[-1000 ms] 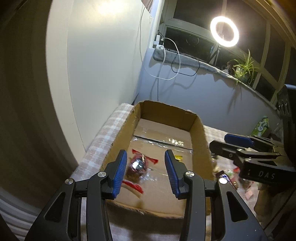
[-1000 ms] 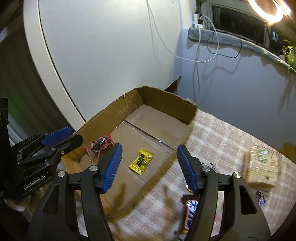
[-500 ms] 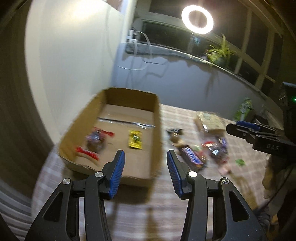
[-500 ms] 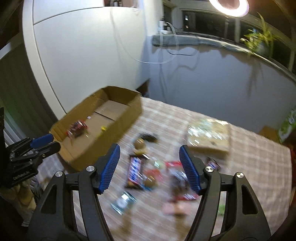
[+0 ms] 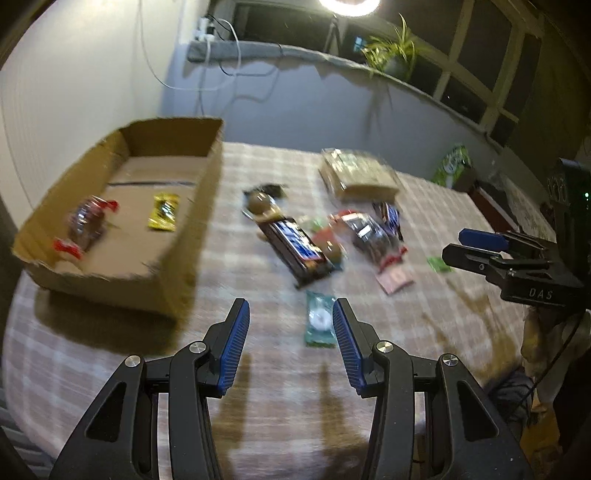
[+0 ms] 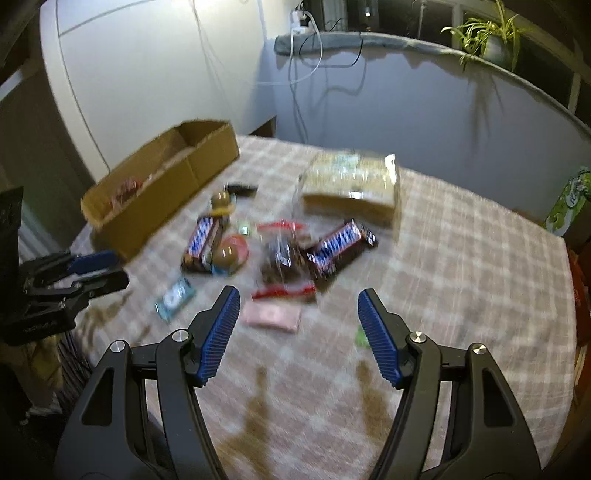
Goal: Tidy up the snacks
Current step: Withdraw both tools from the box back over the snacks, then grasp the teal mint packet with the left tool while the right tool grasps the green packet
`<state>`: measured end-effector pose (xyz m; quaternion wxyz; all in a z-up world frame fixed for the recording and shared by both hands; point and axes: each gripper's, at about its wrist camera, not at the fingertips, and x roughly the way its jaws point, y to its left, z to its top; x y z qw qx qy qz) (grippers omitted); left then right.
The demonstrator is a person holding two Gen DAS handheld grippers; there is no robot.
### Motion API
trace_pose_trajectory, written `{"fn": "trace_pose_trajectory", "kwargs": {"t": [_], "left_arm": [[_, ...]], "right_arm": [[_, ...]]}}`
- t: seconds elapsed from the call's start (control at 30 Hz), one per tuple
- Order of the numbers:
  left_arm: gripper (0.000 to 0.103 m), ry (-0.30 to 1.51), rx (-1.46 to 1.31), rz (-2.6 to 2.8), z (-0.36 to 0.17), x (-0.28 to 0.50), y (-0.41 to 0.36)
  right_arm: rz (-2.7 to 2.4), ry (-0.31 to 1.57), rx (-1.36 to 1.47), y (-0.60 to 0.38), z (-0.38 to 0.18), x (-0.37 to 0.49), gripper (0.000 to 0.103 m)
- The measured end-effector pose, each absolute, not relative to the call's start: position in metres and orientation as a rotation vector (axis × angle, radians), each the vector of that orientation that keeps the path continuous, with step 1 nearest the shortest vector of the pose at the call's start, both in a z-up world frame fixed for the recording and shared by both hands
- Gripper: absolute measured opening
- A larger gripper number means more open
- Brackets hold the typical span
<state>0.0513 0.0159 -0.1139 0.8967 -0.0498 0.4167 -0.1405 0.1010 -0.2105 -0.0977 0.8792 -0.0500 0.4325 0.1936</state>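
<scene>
Both frames motion-blurred. Left tongs (image 5: 291, 319) released, nothing between the blue pads, hovering over the checked cloth of the bench (image 5: 461, 229). A green packet (image 5: 319, 324) lies on the cloth just past the tips, nearer the right pad; contact can't be told.

Right tongs (image 6: 295, 308) also released and holding nothing, spread wide above the cloth. A pink packet (image 6: 272, 315) sits just ahead of the left pad, and a small green scrap (image 6: 362, 336) shows beside the right pad.

Cardboard box (image 5: 110, 206) sits at the bench's left side, open top. Inside it: a yellow candy (image 5: 163, 211) and a dark wrapped snack with red twisted ends (image 5: 85, 226), apart from each other.

The rest of the snacks are loose on the cloth right of the box, clustered mid-bench:
- one Snickers bar (image 6: 202, 243) next to a round brown sweet (image 6: 226, 253)
- a second Snickers bar (image 6: 338, 246) further right
- a clear bag with red ends (image 6: 282, 258) between the two bars
- a large flat cracker pack (image 6: 351, 186) behind the cluster, toward the wall

A green carton (image 6: 567, 201) stands past the bench's far right edge. Potted plant (image 6: 487, 31) on the ledge.
</scene>
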Motion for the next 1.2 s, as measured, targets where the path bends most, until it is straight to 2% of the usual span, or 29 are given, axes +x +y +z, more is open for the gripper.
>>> {"fn": "trace_pose_trajectory", "kwargs": {"t": [0.63, 0.7, 0.8, 0.9, 1.0, 1.03, 1.2], "left_arm": [[0.046, 0.925, -0.036, -0.257, -0.146, 0.066, -0.006], [0.045, 0.923, -0.033, -0.259, -0.146, 0.068, -0.007], [0.037, 0.915, -0.013, -0.253, -0.146, 0.067, -0.010], [0.024, 0.906, 0.005, -0.245, -0.147, 0.066, -0.012], [0.023, 0.902, 0.006, -0.242, -0.147, 0.065, -0.011], [0.019, 0.898, 0.005, -0.238, -0.146, 0.065, -0.010], [0.015, 0.894, -0.012, -0.240, -0.145, 0.065, -0.008]], "right_arm": [[0.215, 0.994, -0.126, -0.249, -0.152, 0.128, 0.069], [0.218, 0.992, -0.118, -0.248, -0.151, 0.126, 0.060], [0.227, 0.993, -0.122, -0.246, -0.149, 0.122, 0.047], [0.232, 0.992, -0.114, -0.245, -0.149, 0.121, 0.042], [0.224, 0.989, -0.112, -0.245, -0.149, 0.121, 0.035], [0.224, 0.988, -0.111, -0.245, -0.149, 0.121, 0.035], [0.220, 0.981, -0.102, -0.245, -0.149, 0.120, 0.034]]}}
